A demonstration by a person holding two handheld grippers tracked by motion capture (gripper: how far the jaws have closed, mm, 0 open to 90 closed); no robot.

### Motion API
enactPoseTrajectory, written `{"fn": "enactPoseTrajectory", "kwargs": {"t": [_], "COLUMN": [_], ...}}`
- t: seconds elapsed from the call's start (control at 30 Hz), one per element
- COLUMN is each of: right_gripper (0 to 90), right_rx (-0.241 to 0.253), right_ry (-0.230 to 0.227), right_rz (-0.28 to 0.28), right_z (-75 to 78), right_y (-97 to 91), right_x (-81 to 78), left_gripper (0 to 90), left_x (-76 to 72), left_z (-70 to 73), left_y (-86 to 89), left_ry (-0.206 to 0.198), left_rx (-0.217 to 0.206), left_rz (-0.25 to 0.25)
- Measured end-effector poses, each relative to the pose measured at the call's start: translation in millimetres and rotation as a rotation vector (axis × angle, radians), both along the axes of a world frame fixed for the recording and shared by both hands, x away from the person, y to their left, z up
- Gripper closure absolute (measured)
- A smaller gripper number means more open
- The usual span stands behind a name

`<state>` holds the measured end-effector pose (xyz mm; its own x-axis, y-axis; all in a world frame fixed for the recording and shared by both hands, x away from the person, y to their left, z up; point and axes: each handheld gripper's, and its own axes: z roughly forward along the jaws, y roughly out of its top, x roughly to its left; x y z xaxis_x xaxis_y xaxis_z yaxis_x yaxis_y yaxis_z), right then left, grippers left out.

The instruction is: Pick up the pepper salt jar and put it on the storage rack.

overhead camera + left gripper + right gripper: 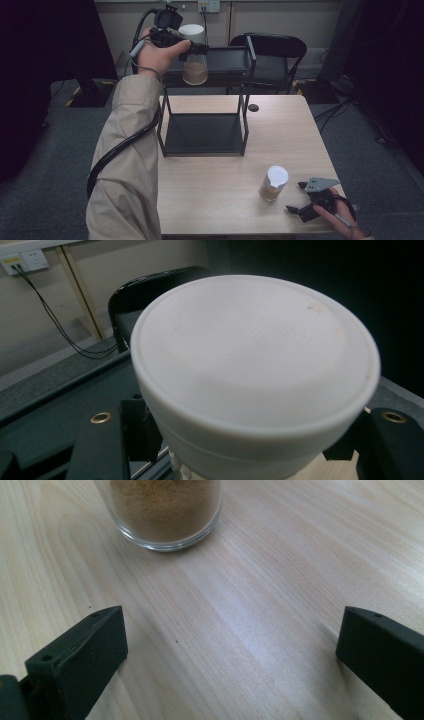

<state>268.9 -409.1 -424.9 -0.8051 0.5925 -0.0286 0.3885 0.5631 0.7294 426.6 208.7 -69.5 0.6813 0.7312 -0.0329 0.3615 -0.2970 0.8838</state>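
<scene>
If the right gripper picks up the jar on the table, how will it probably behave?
The jar looks like clear glass, so likely stiff, smooth and somewhat slippery for the right gripper. It is tall and narrow, so a push near its white lid may tip it. The brown powder probably makes it bottom-heavy.

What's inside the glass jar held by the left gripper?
Brown powder fills the lower part of the clear glass jar; the part above looks empty. A white round lid caps it, and the left gripper, clamped below the lid, hides part of the wall.
</scene>
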Motion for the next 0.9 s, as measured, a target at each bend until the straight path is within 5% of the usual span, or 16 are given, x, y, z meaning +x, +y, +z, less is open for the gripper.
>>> {"fn": "enactPoseTrajectory", "kwargs": {"t": [0.9], "right_gripper": [0.0], "right_rx": [0.000], "right_ry": [-0.001], "right_rz": [-0.001], "right_z": [-0.1], "right_y": [0.9], "right_x": [1.0], "left_gripper": [34.4], "left_x": [47.3], "left_z": [-1.4], "left_y": [-6.1], "left_ry": [-0.022], "left_rx": [0.001], "left_rz": [0.035]}}
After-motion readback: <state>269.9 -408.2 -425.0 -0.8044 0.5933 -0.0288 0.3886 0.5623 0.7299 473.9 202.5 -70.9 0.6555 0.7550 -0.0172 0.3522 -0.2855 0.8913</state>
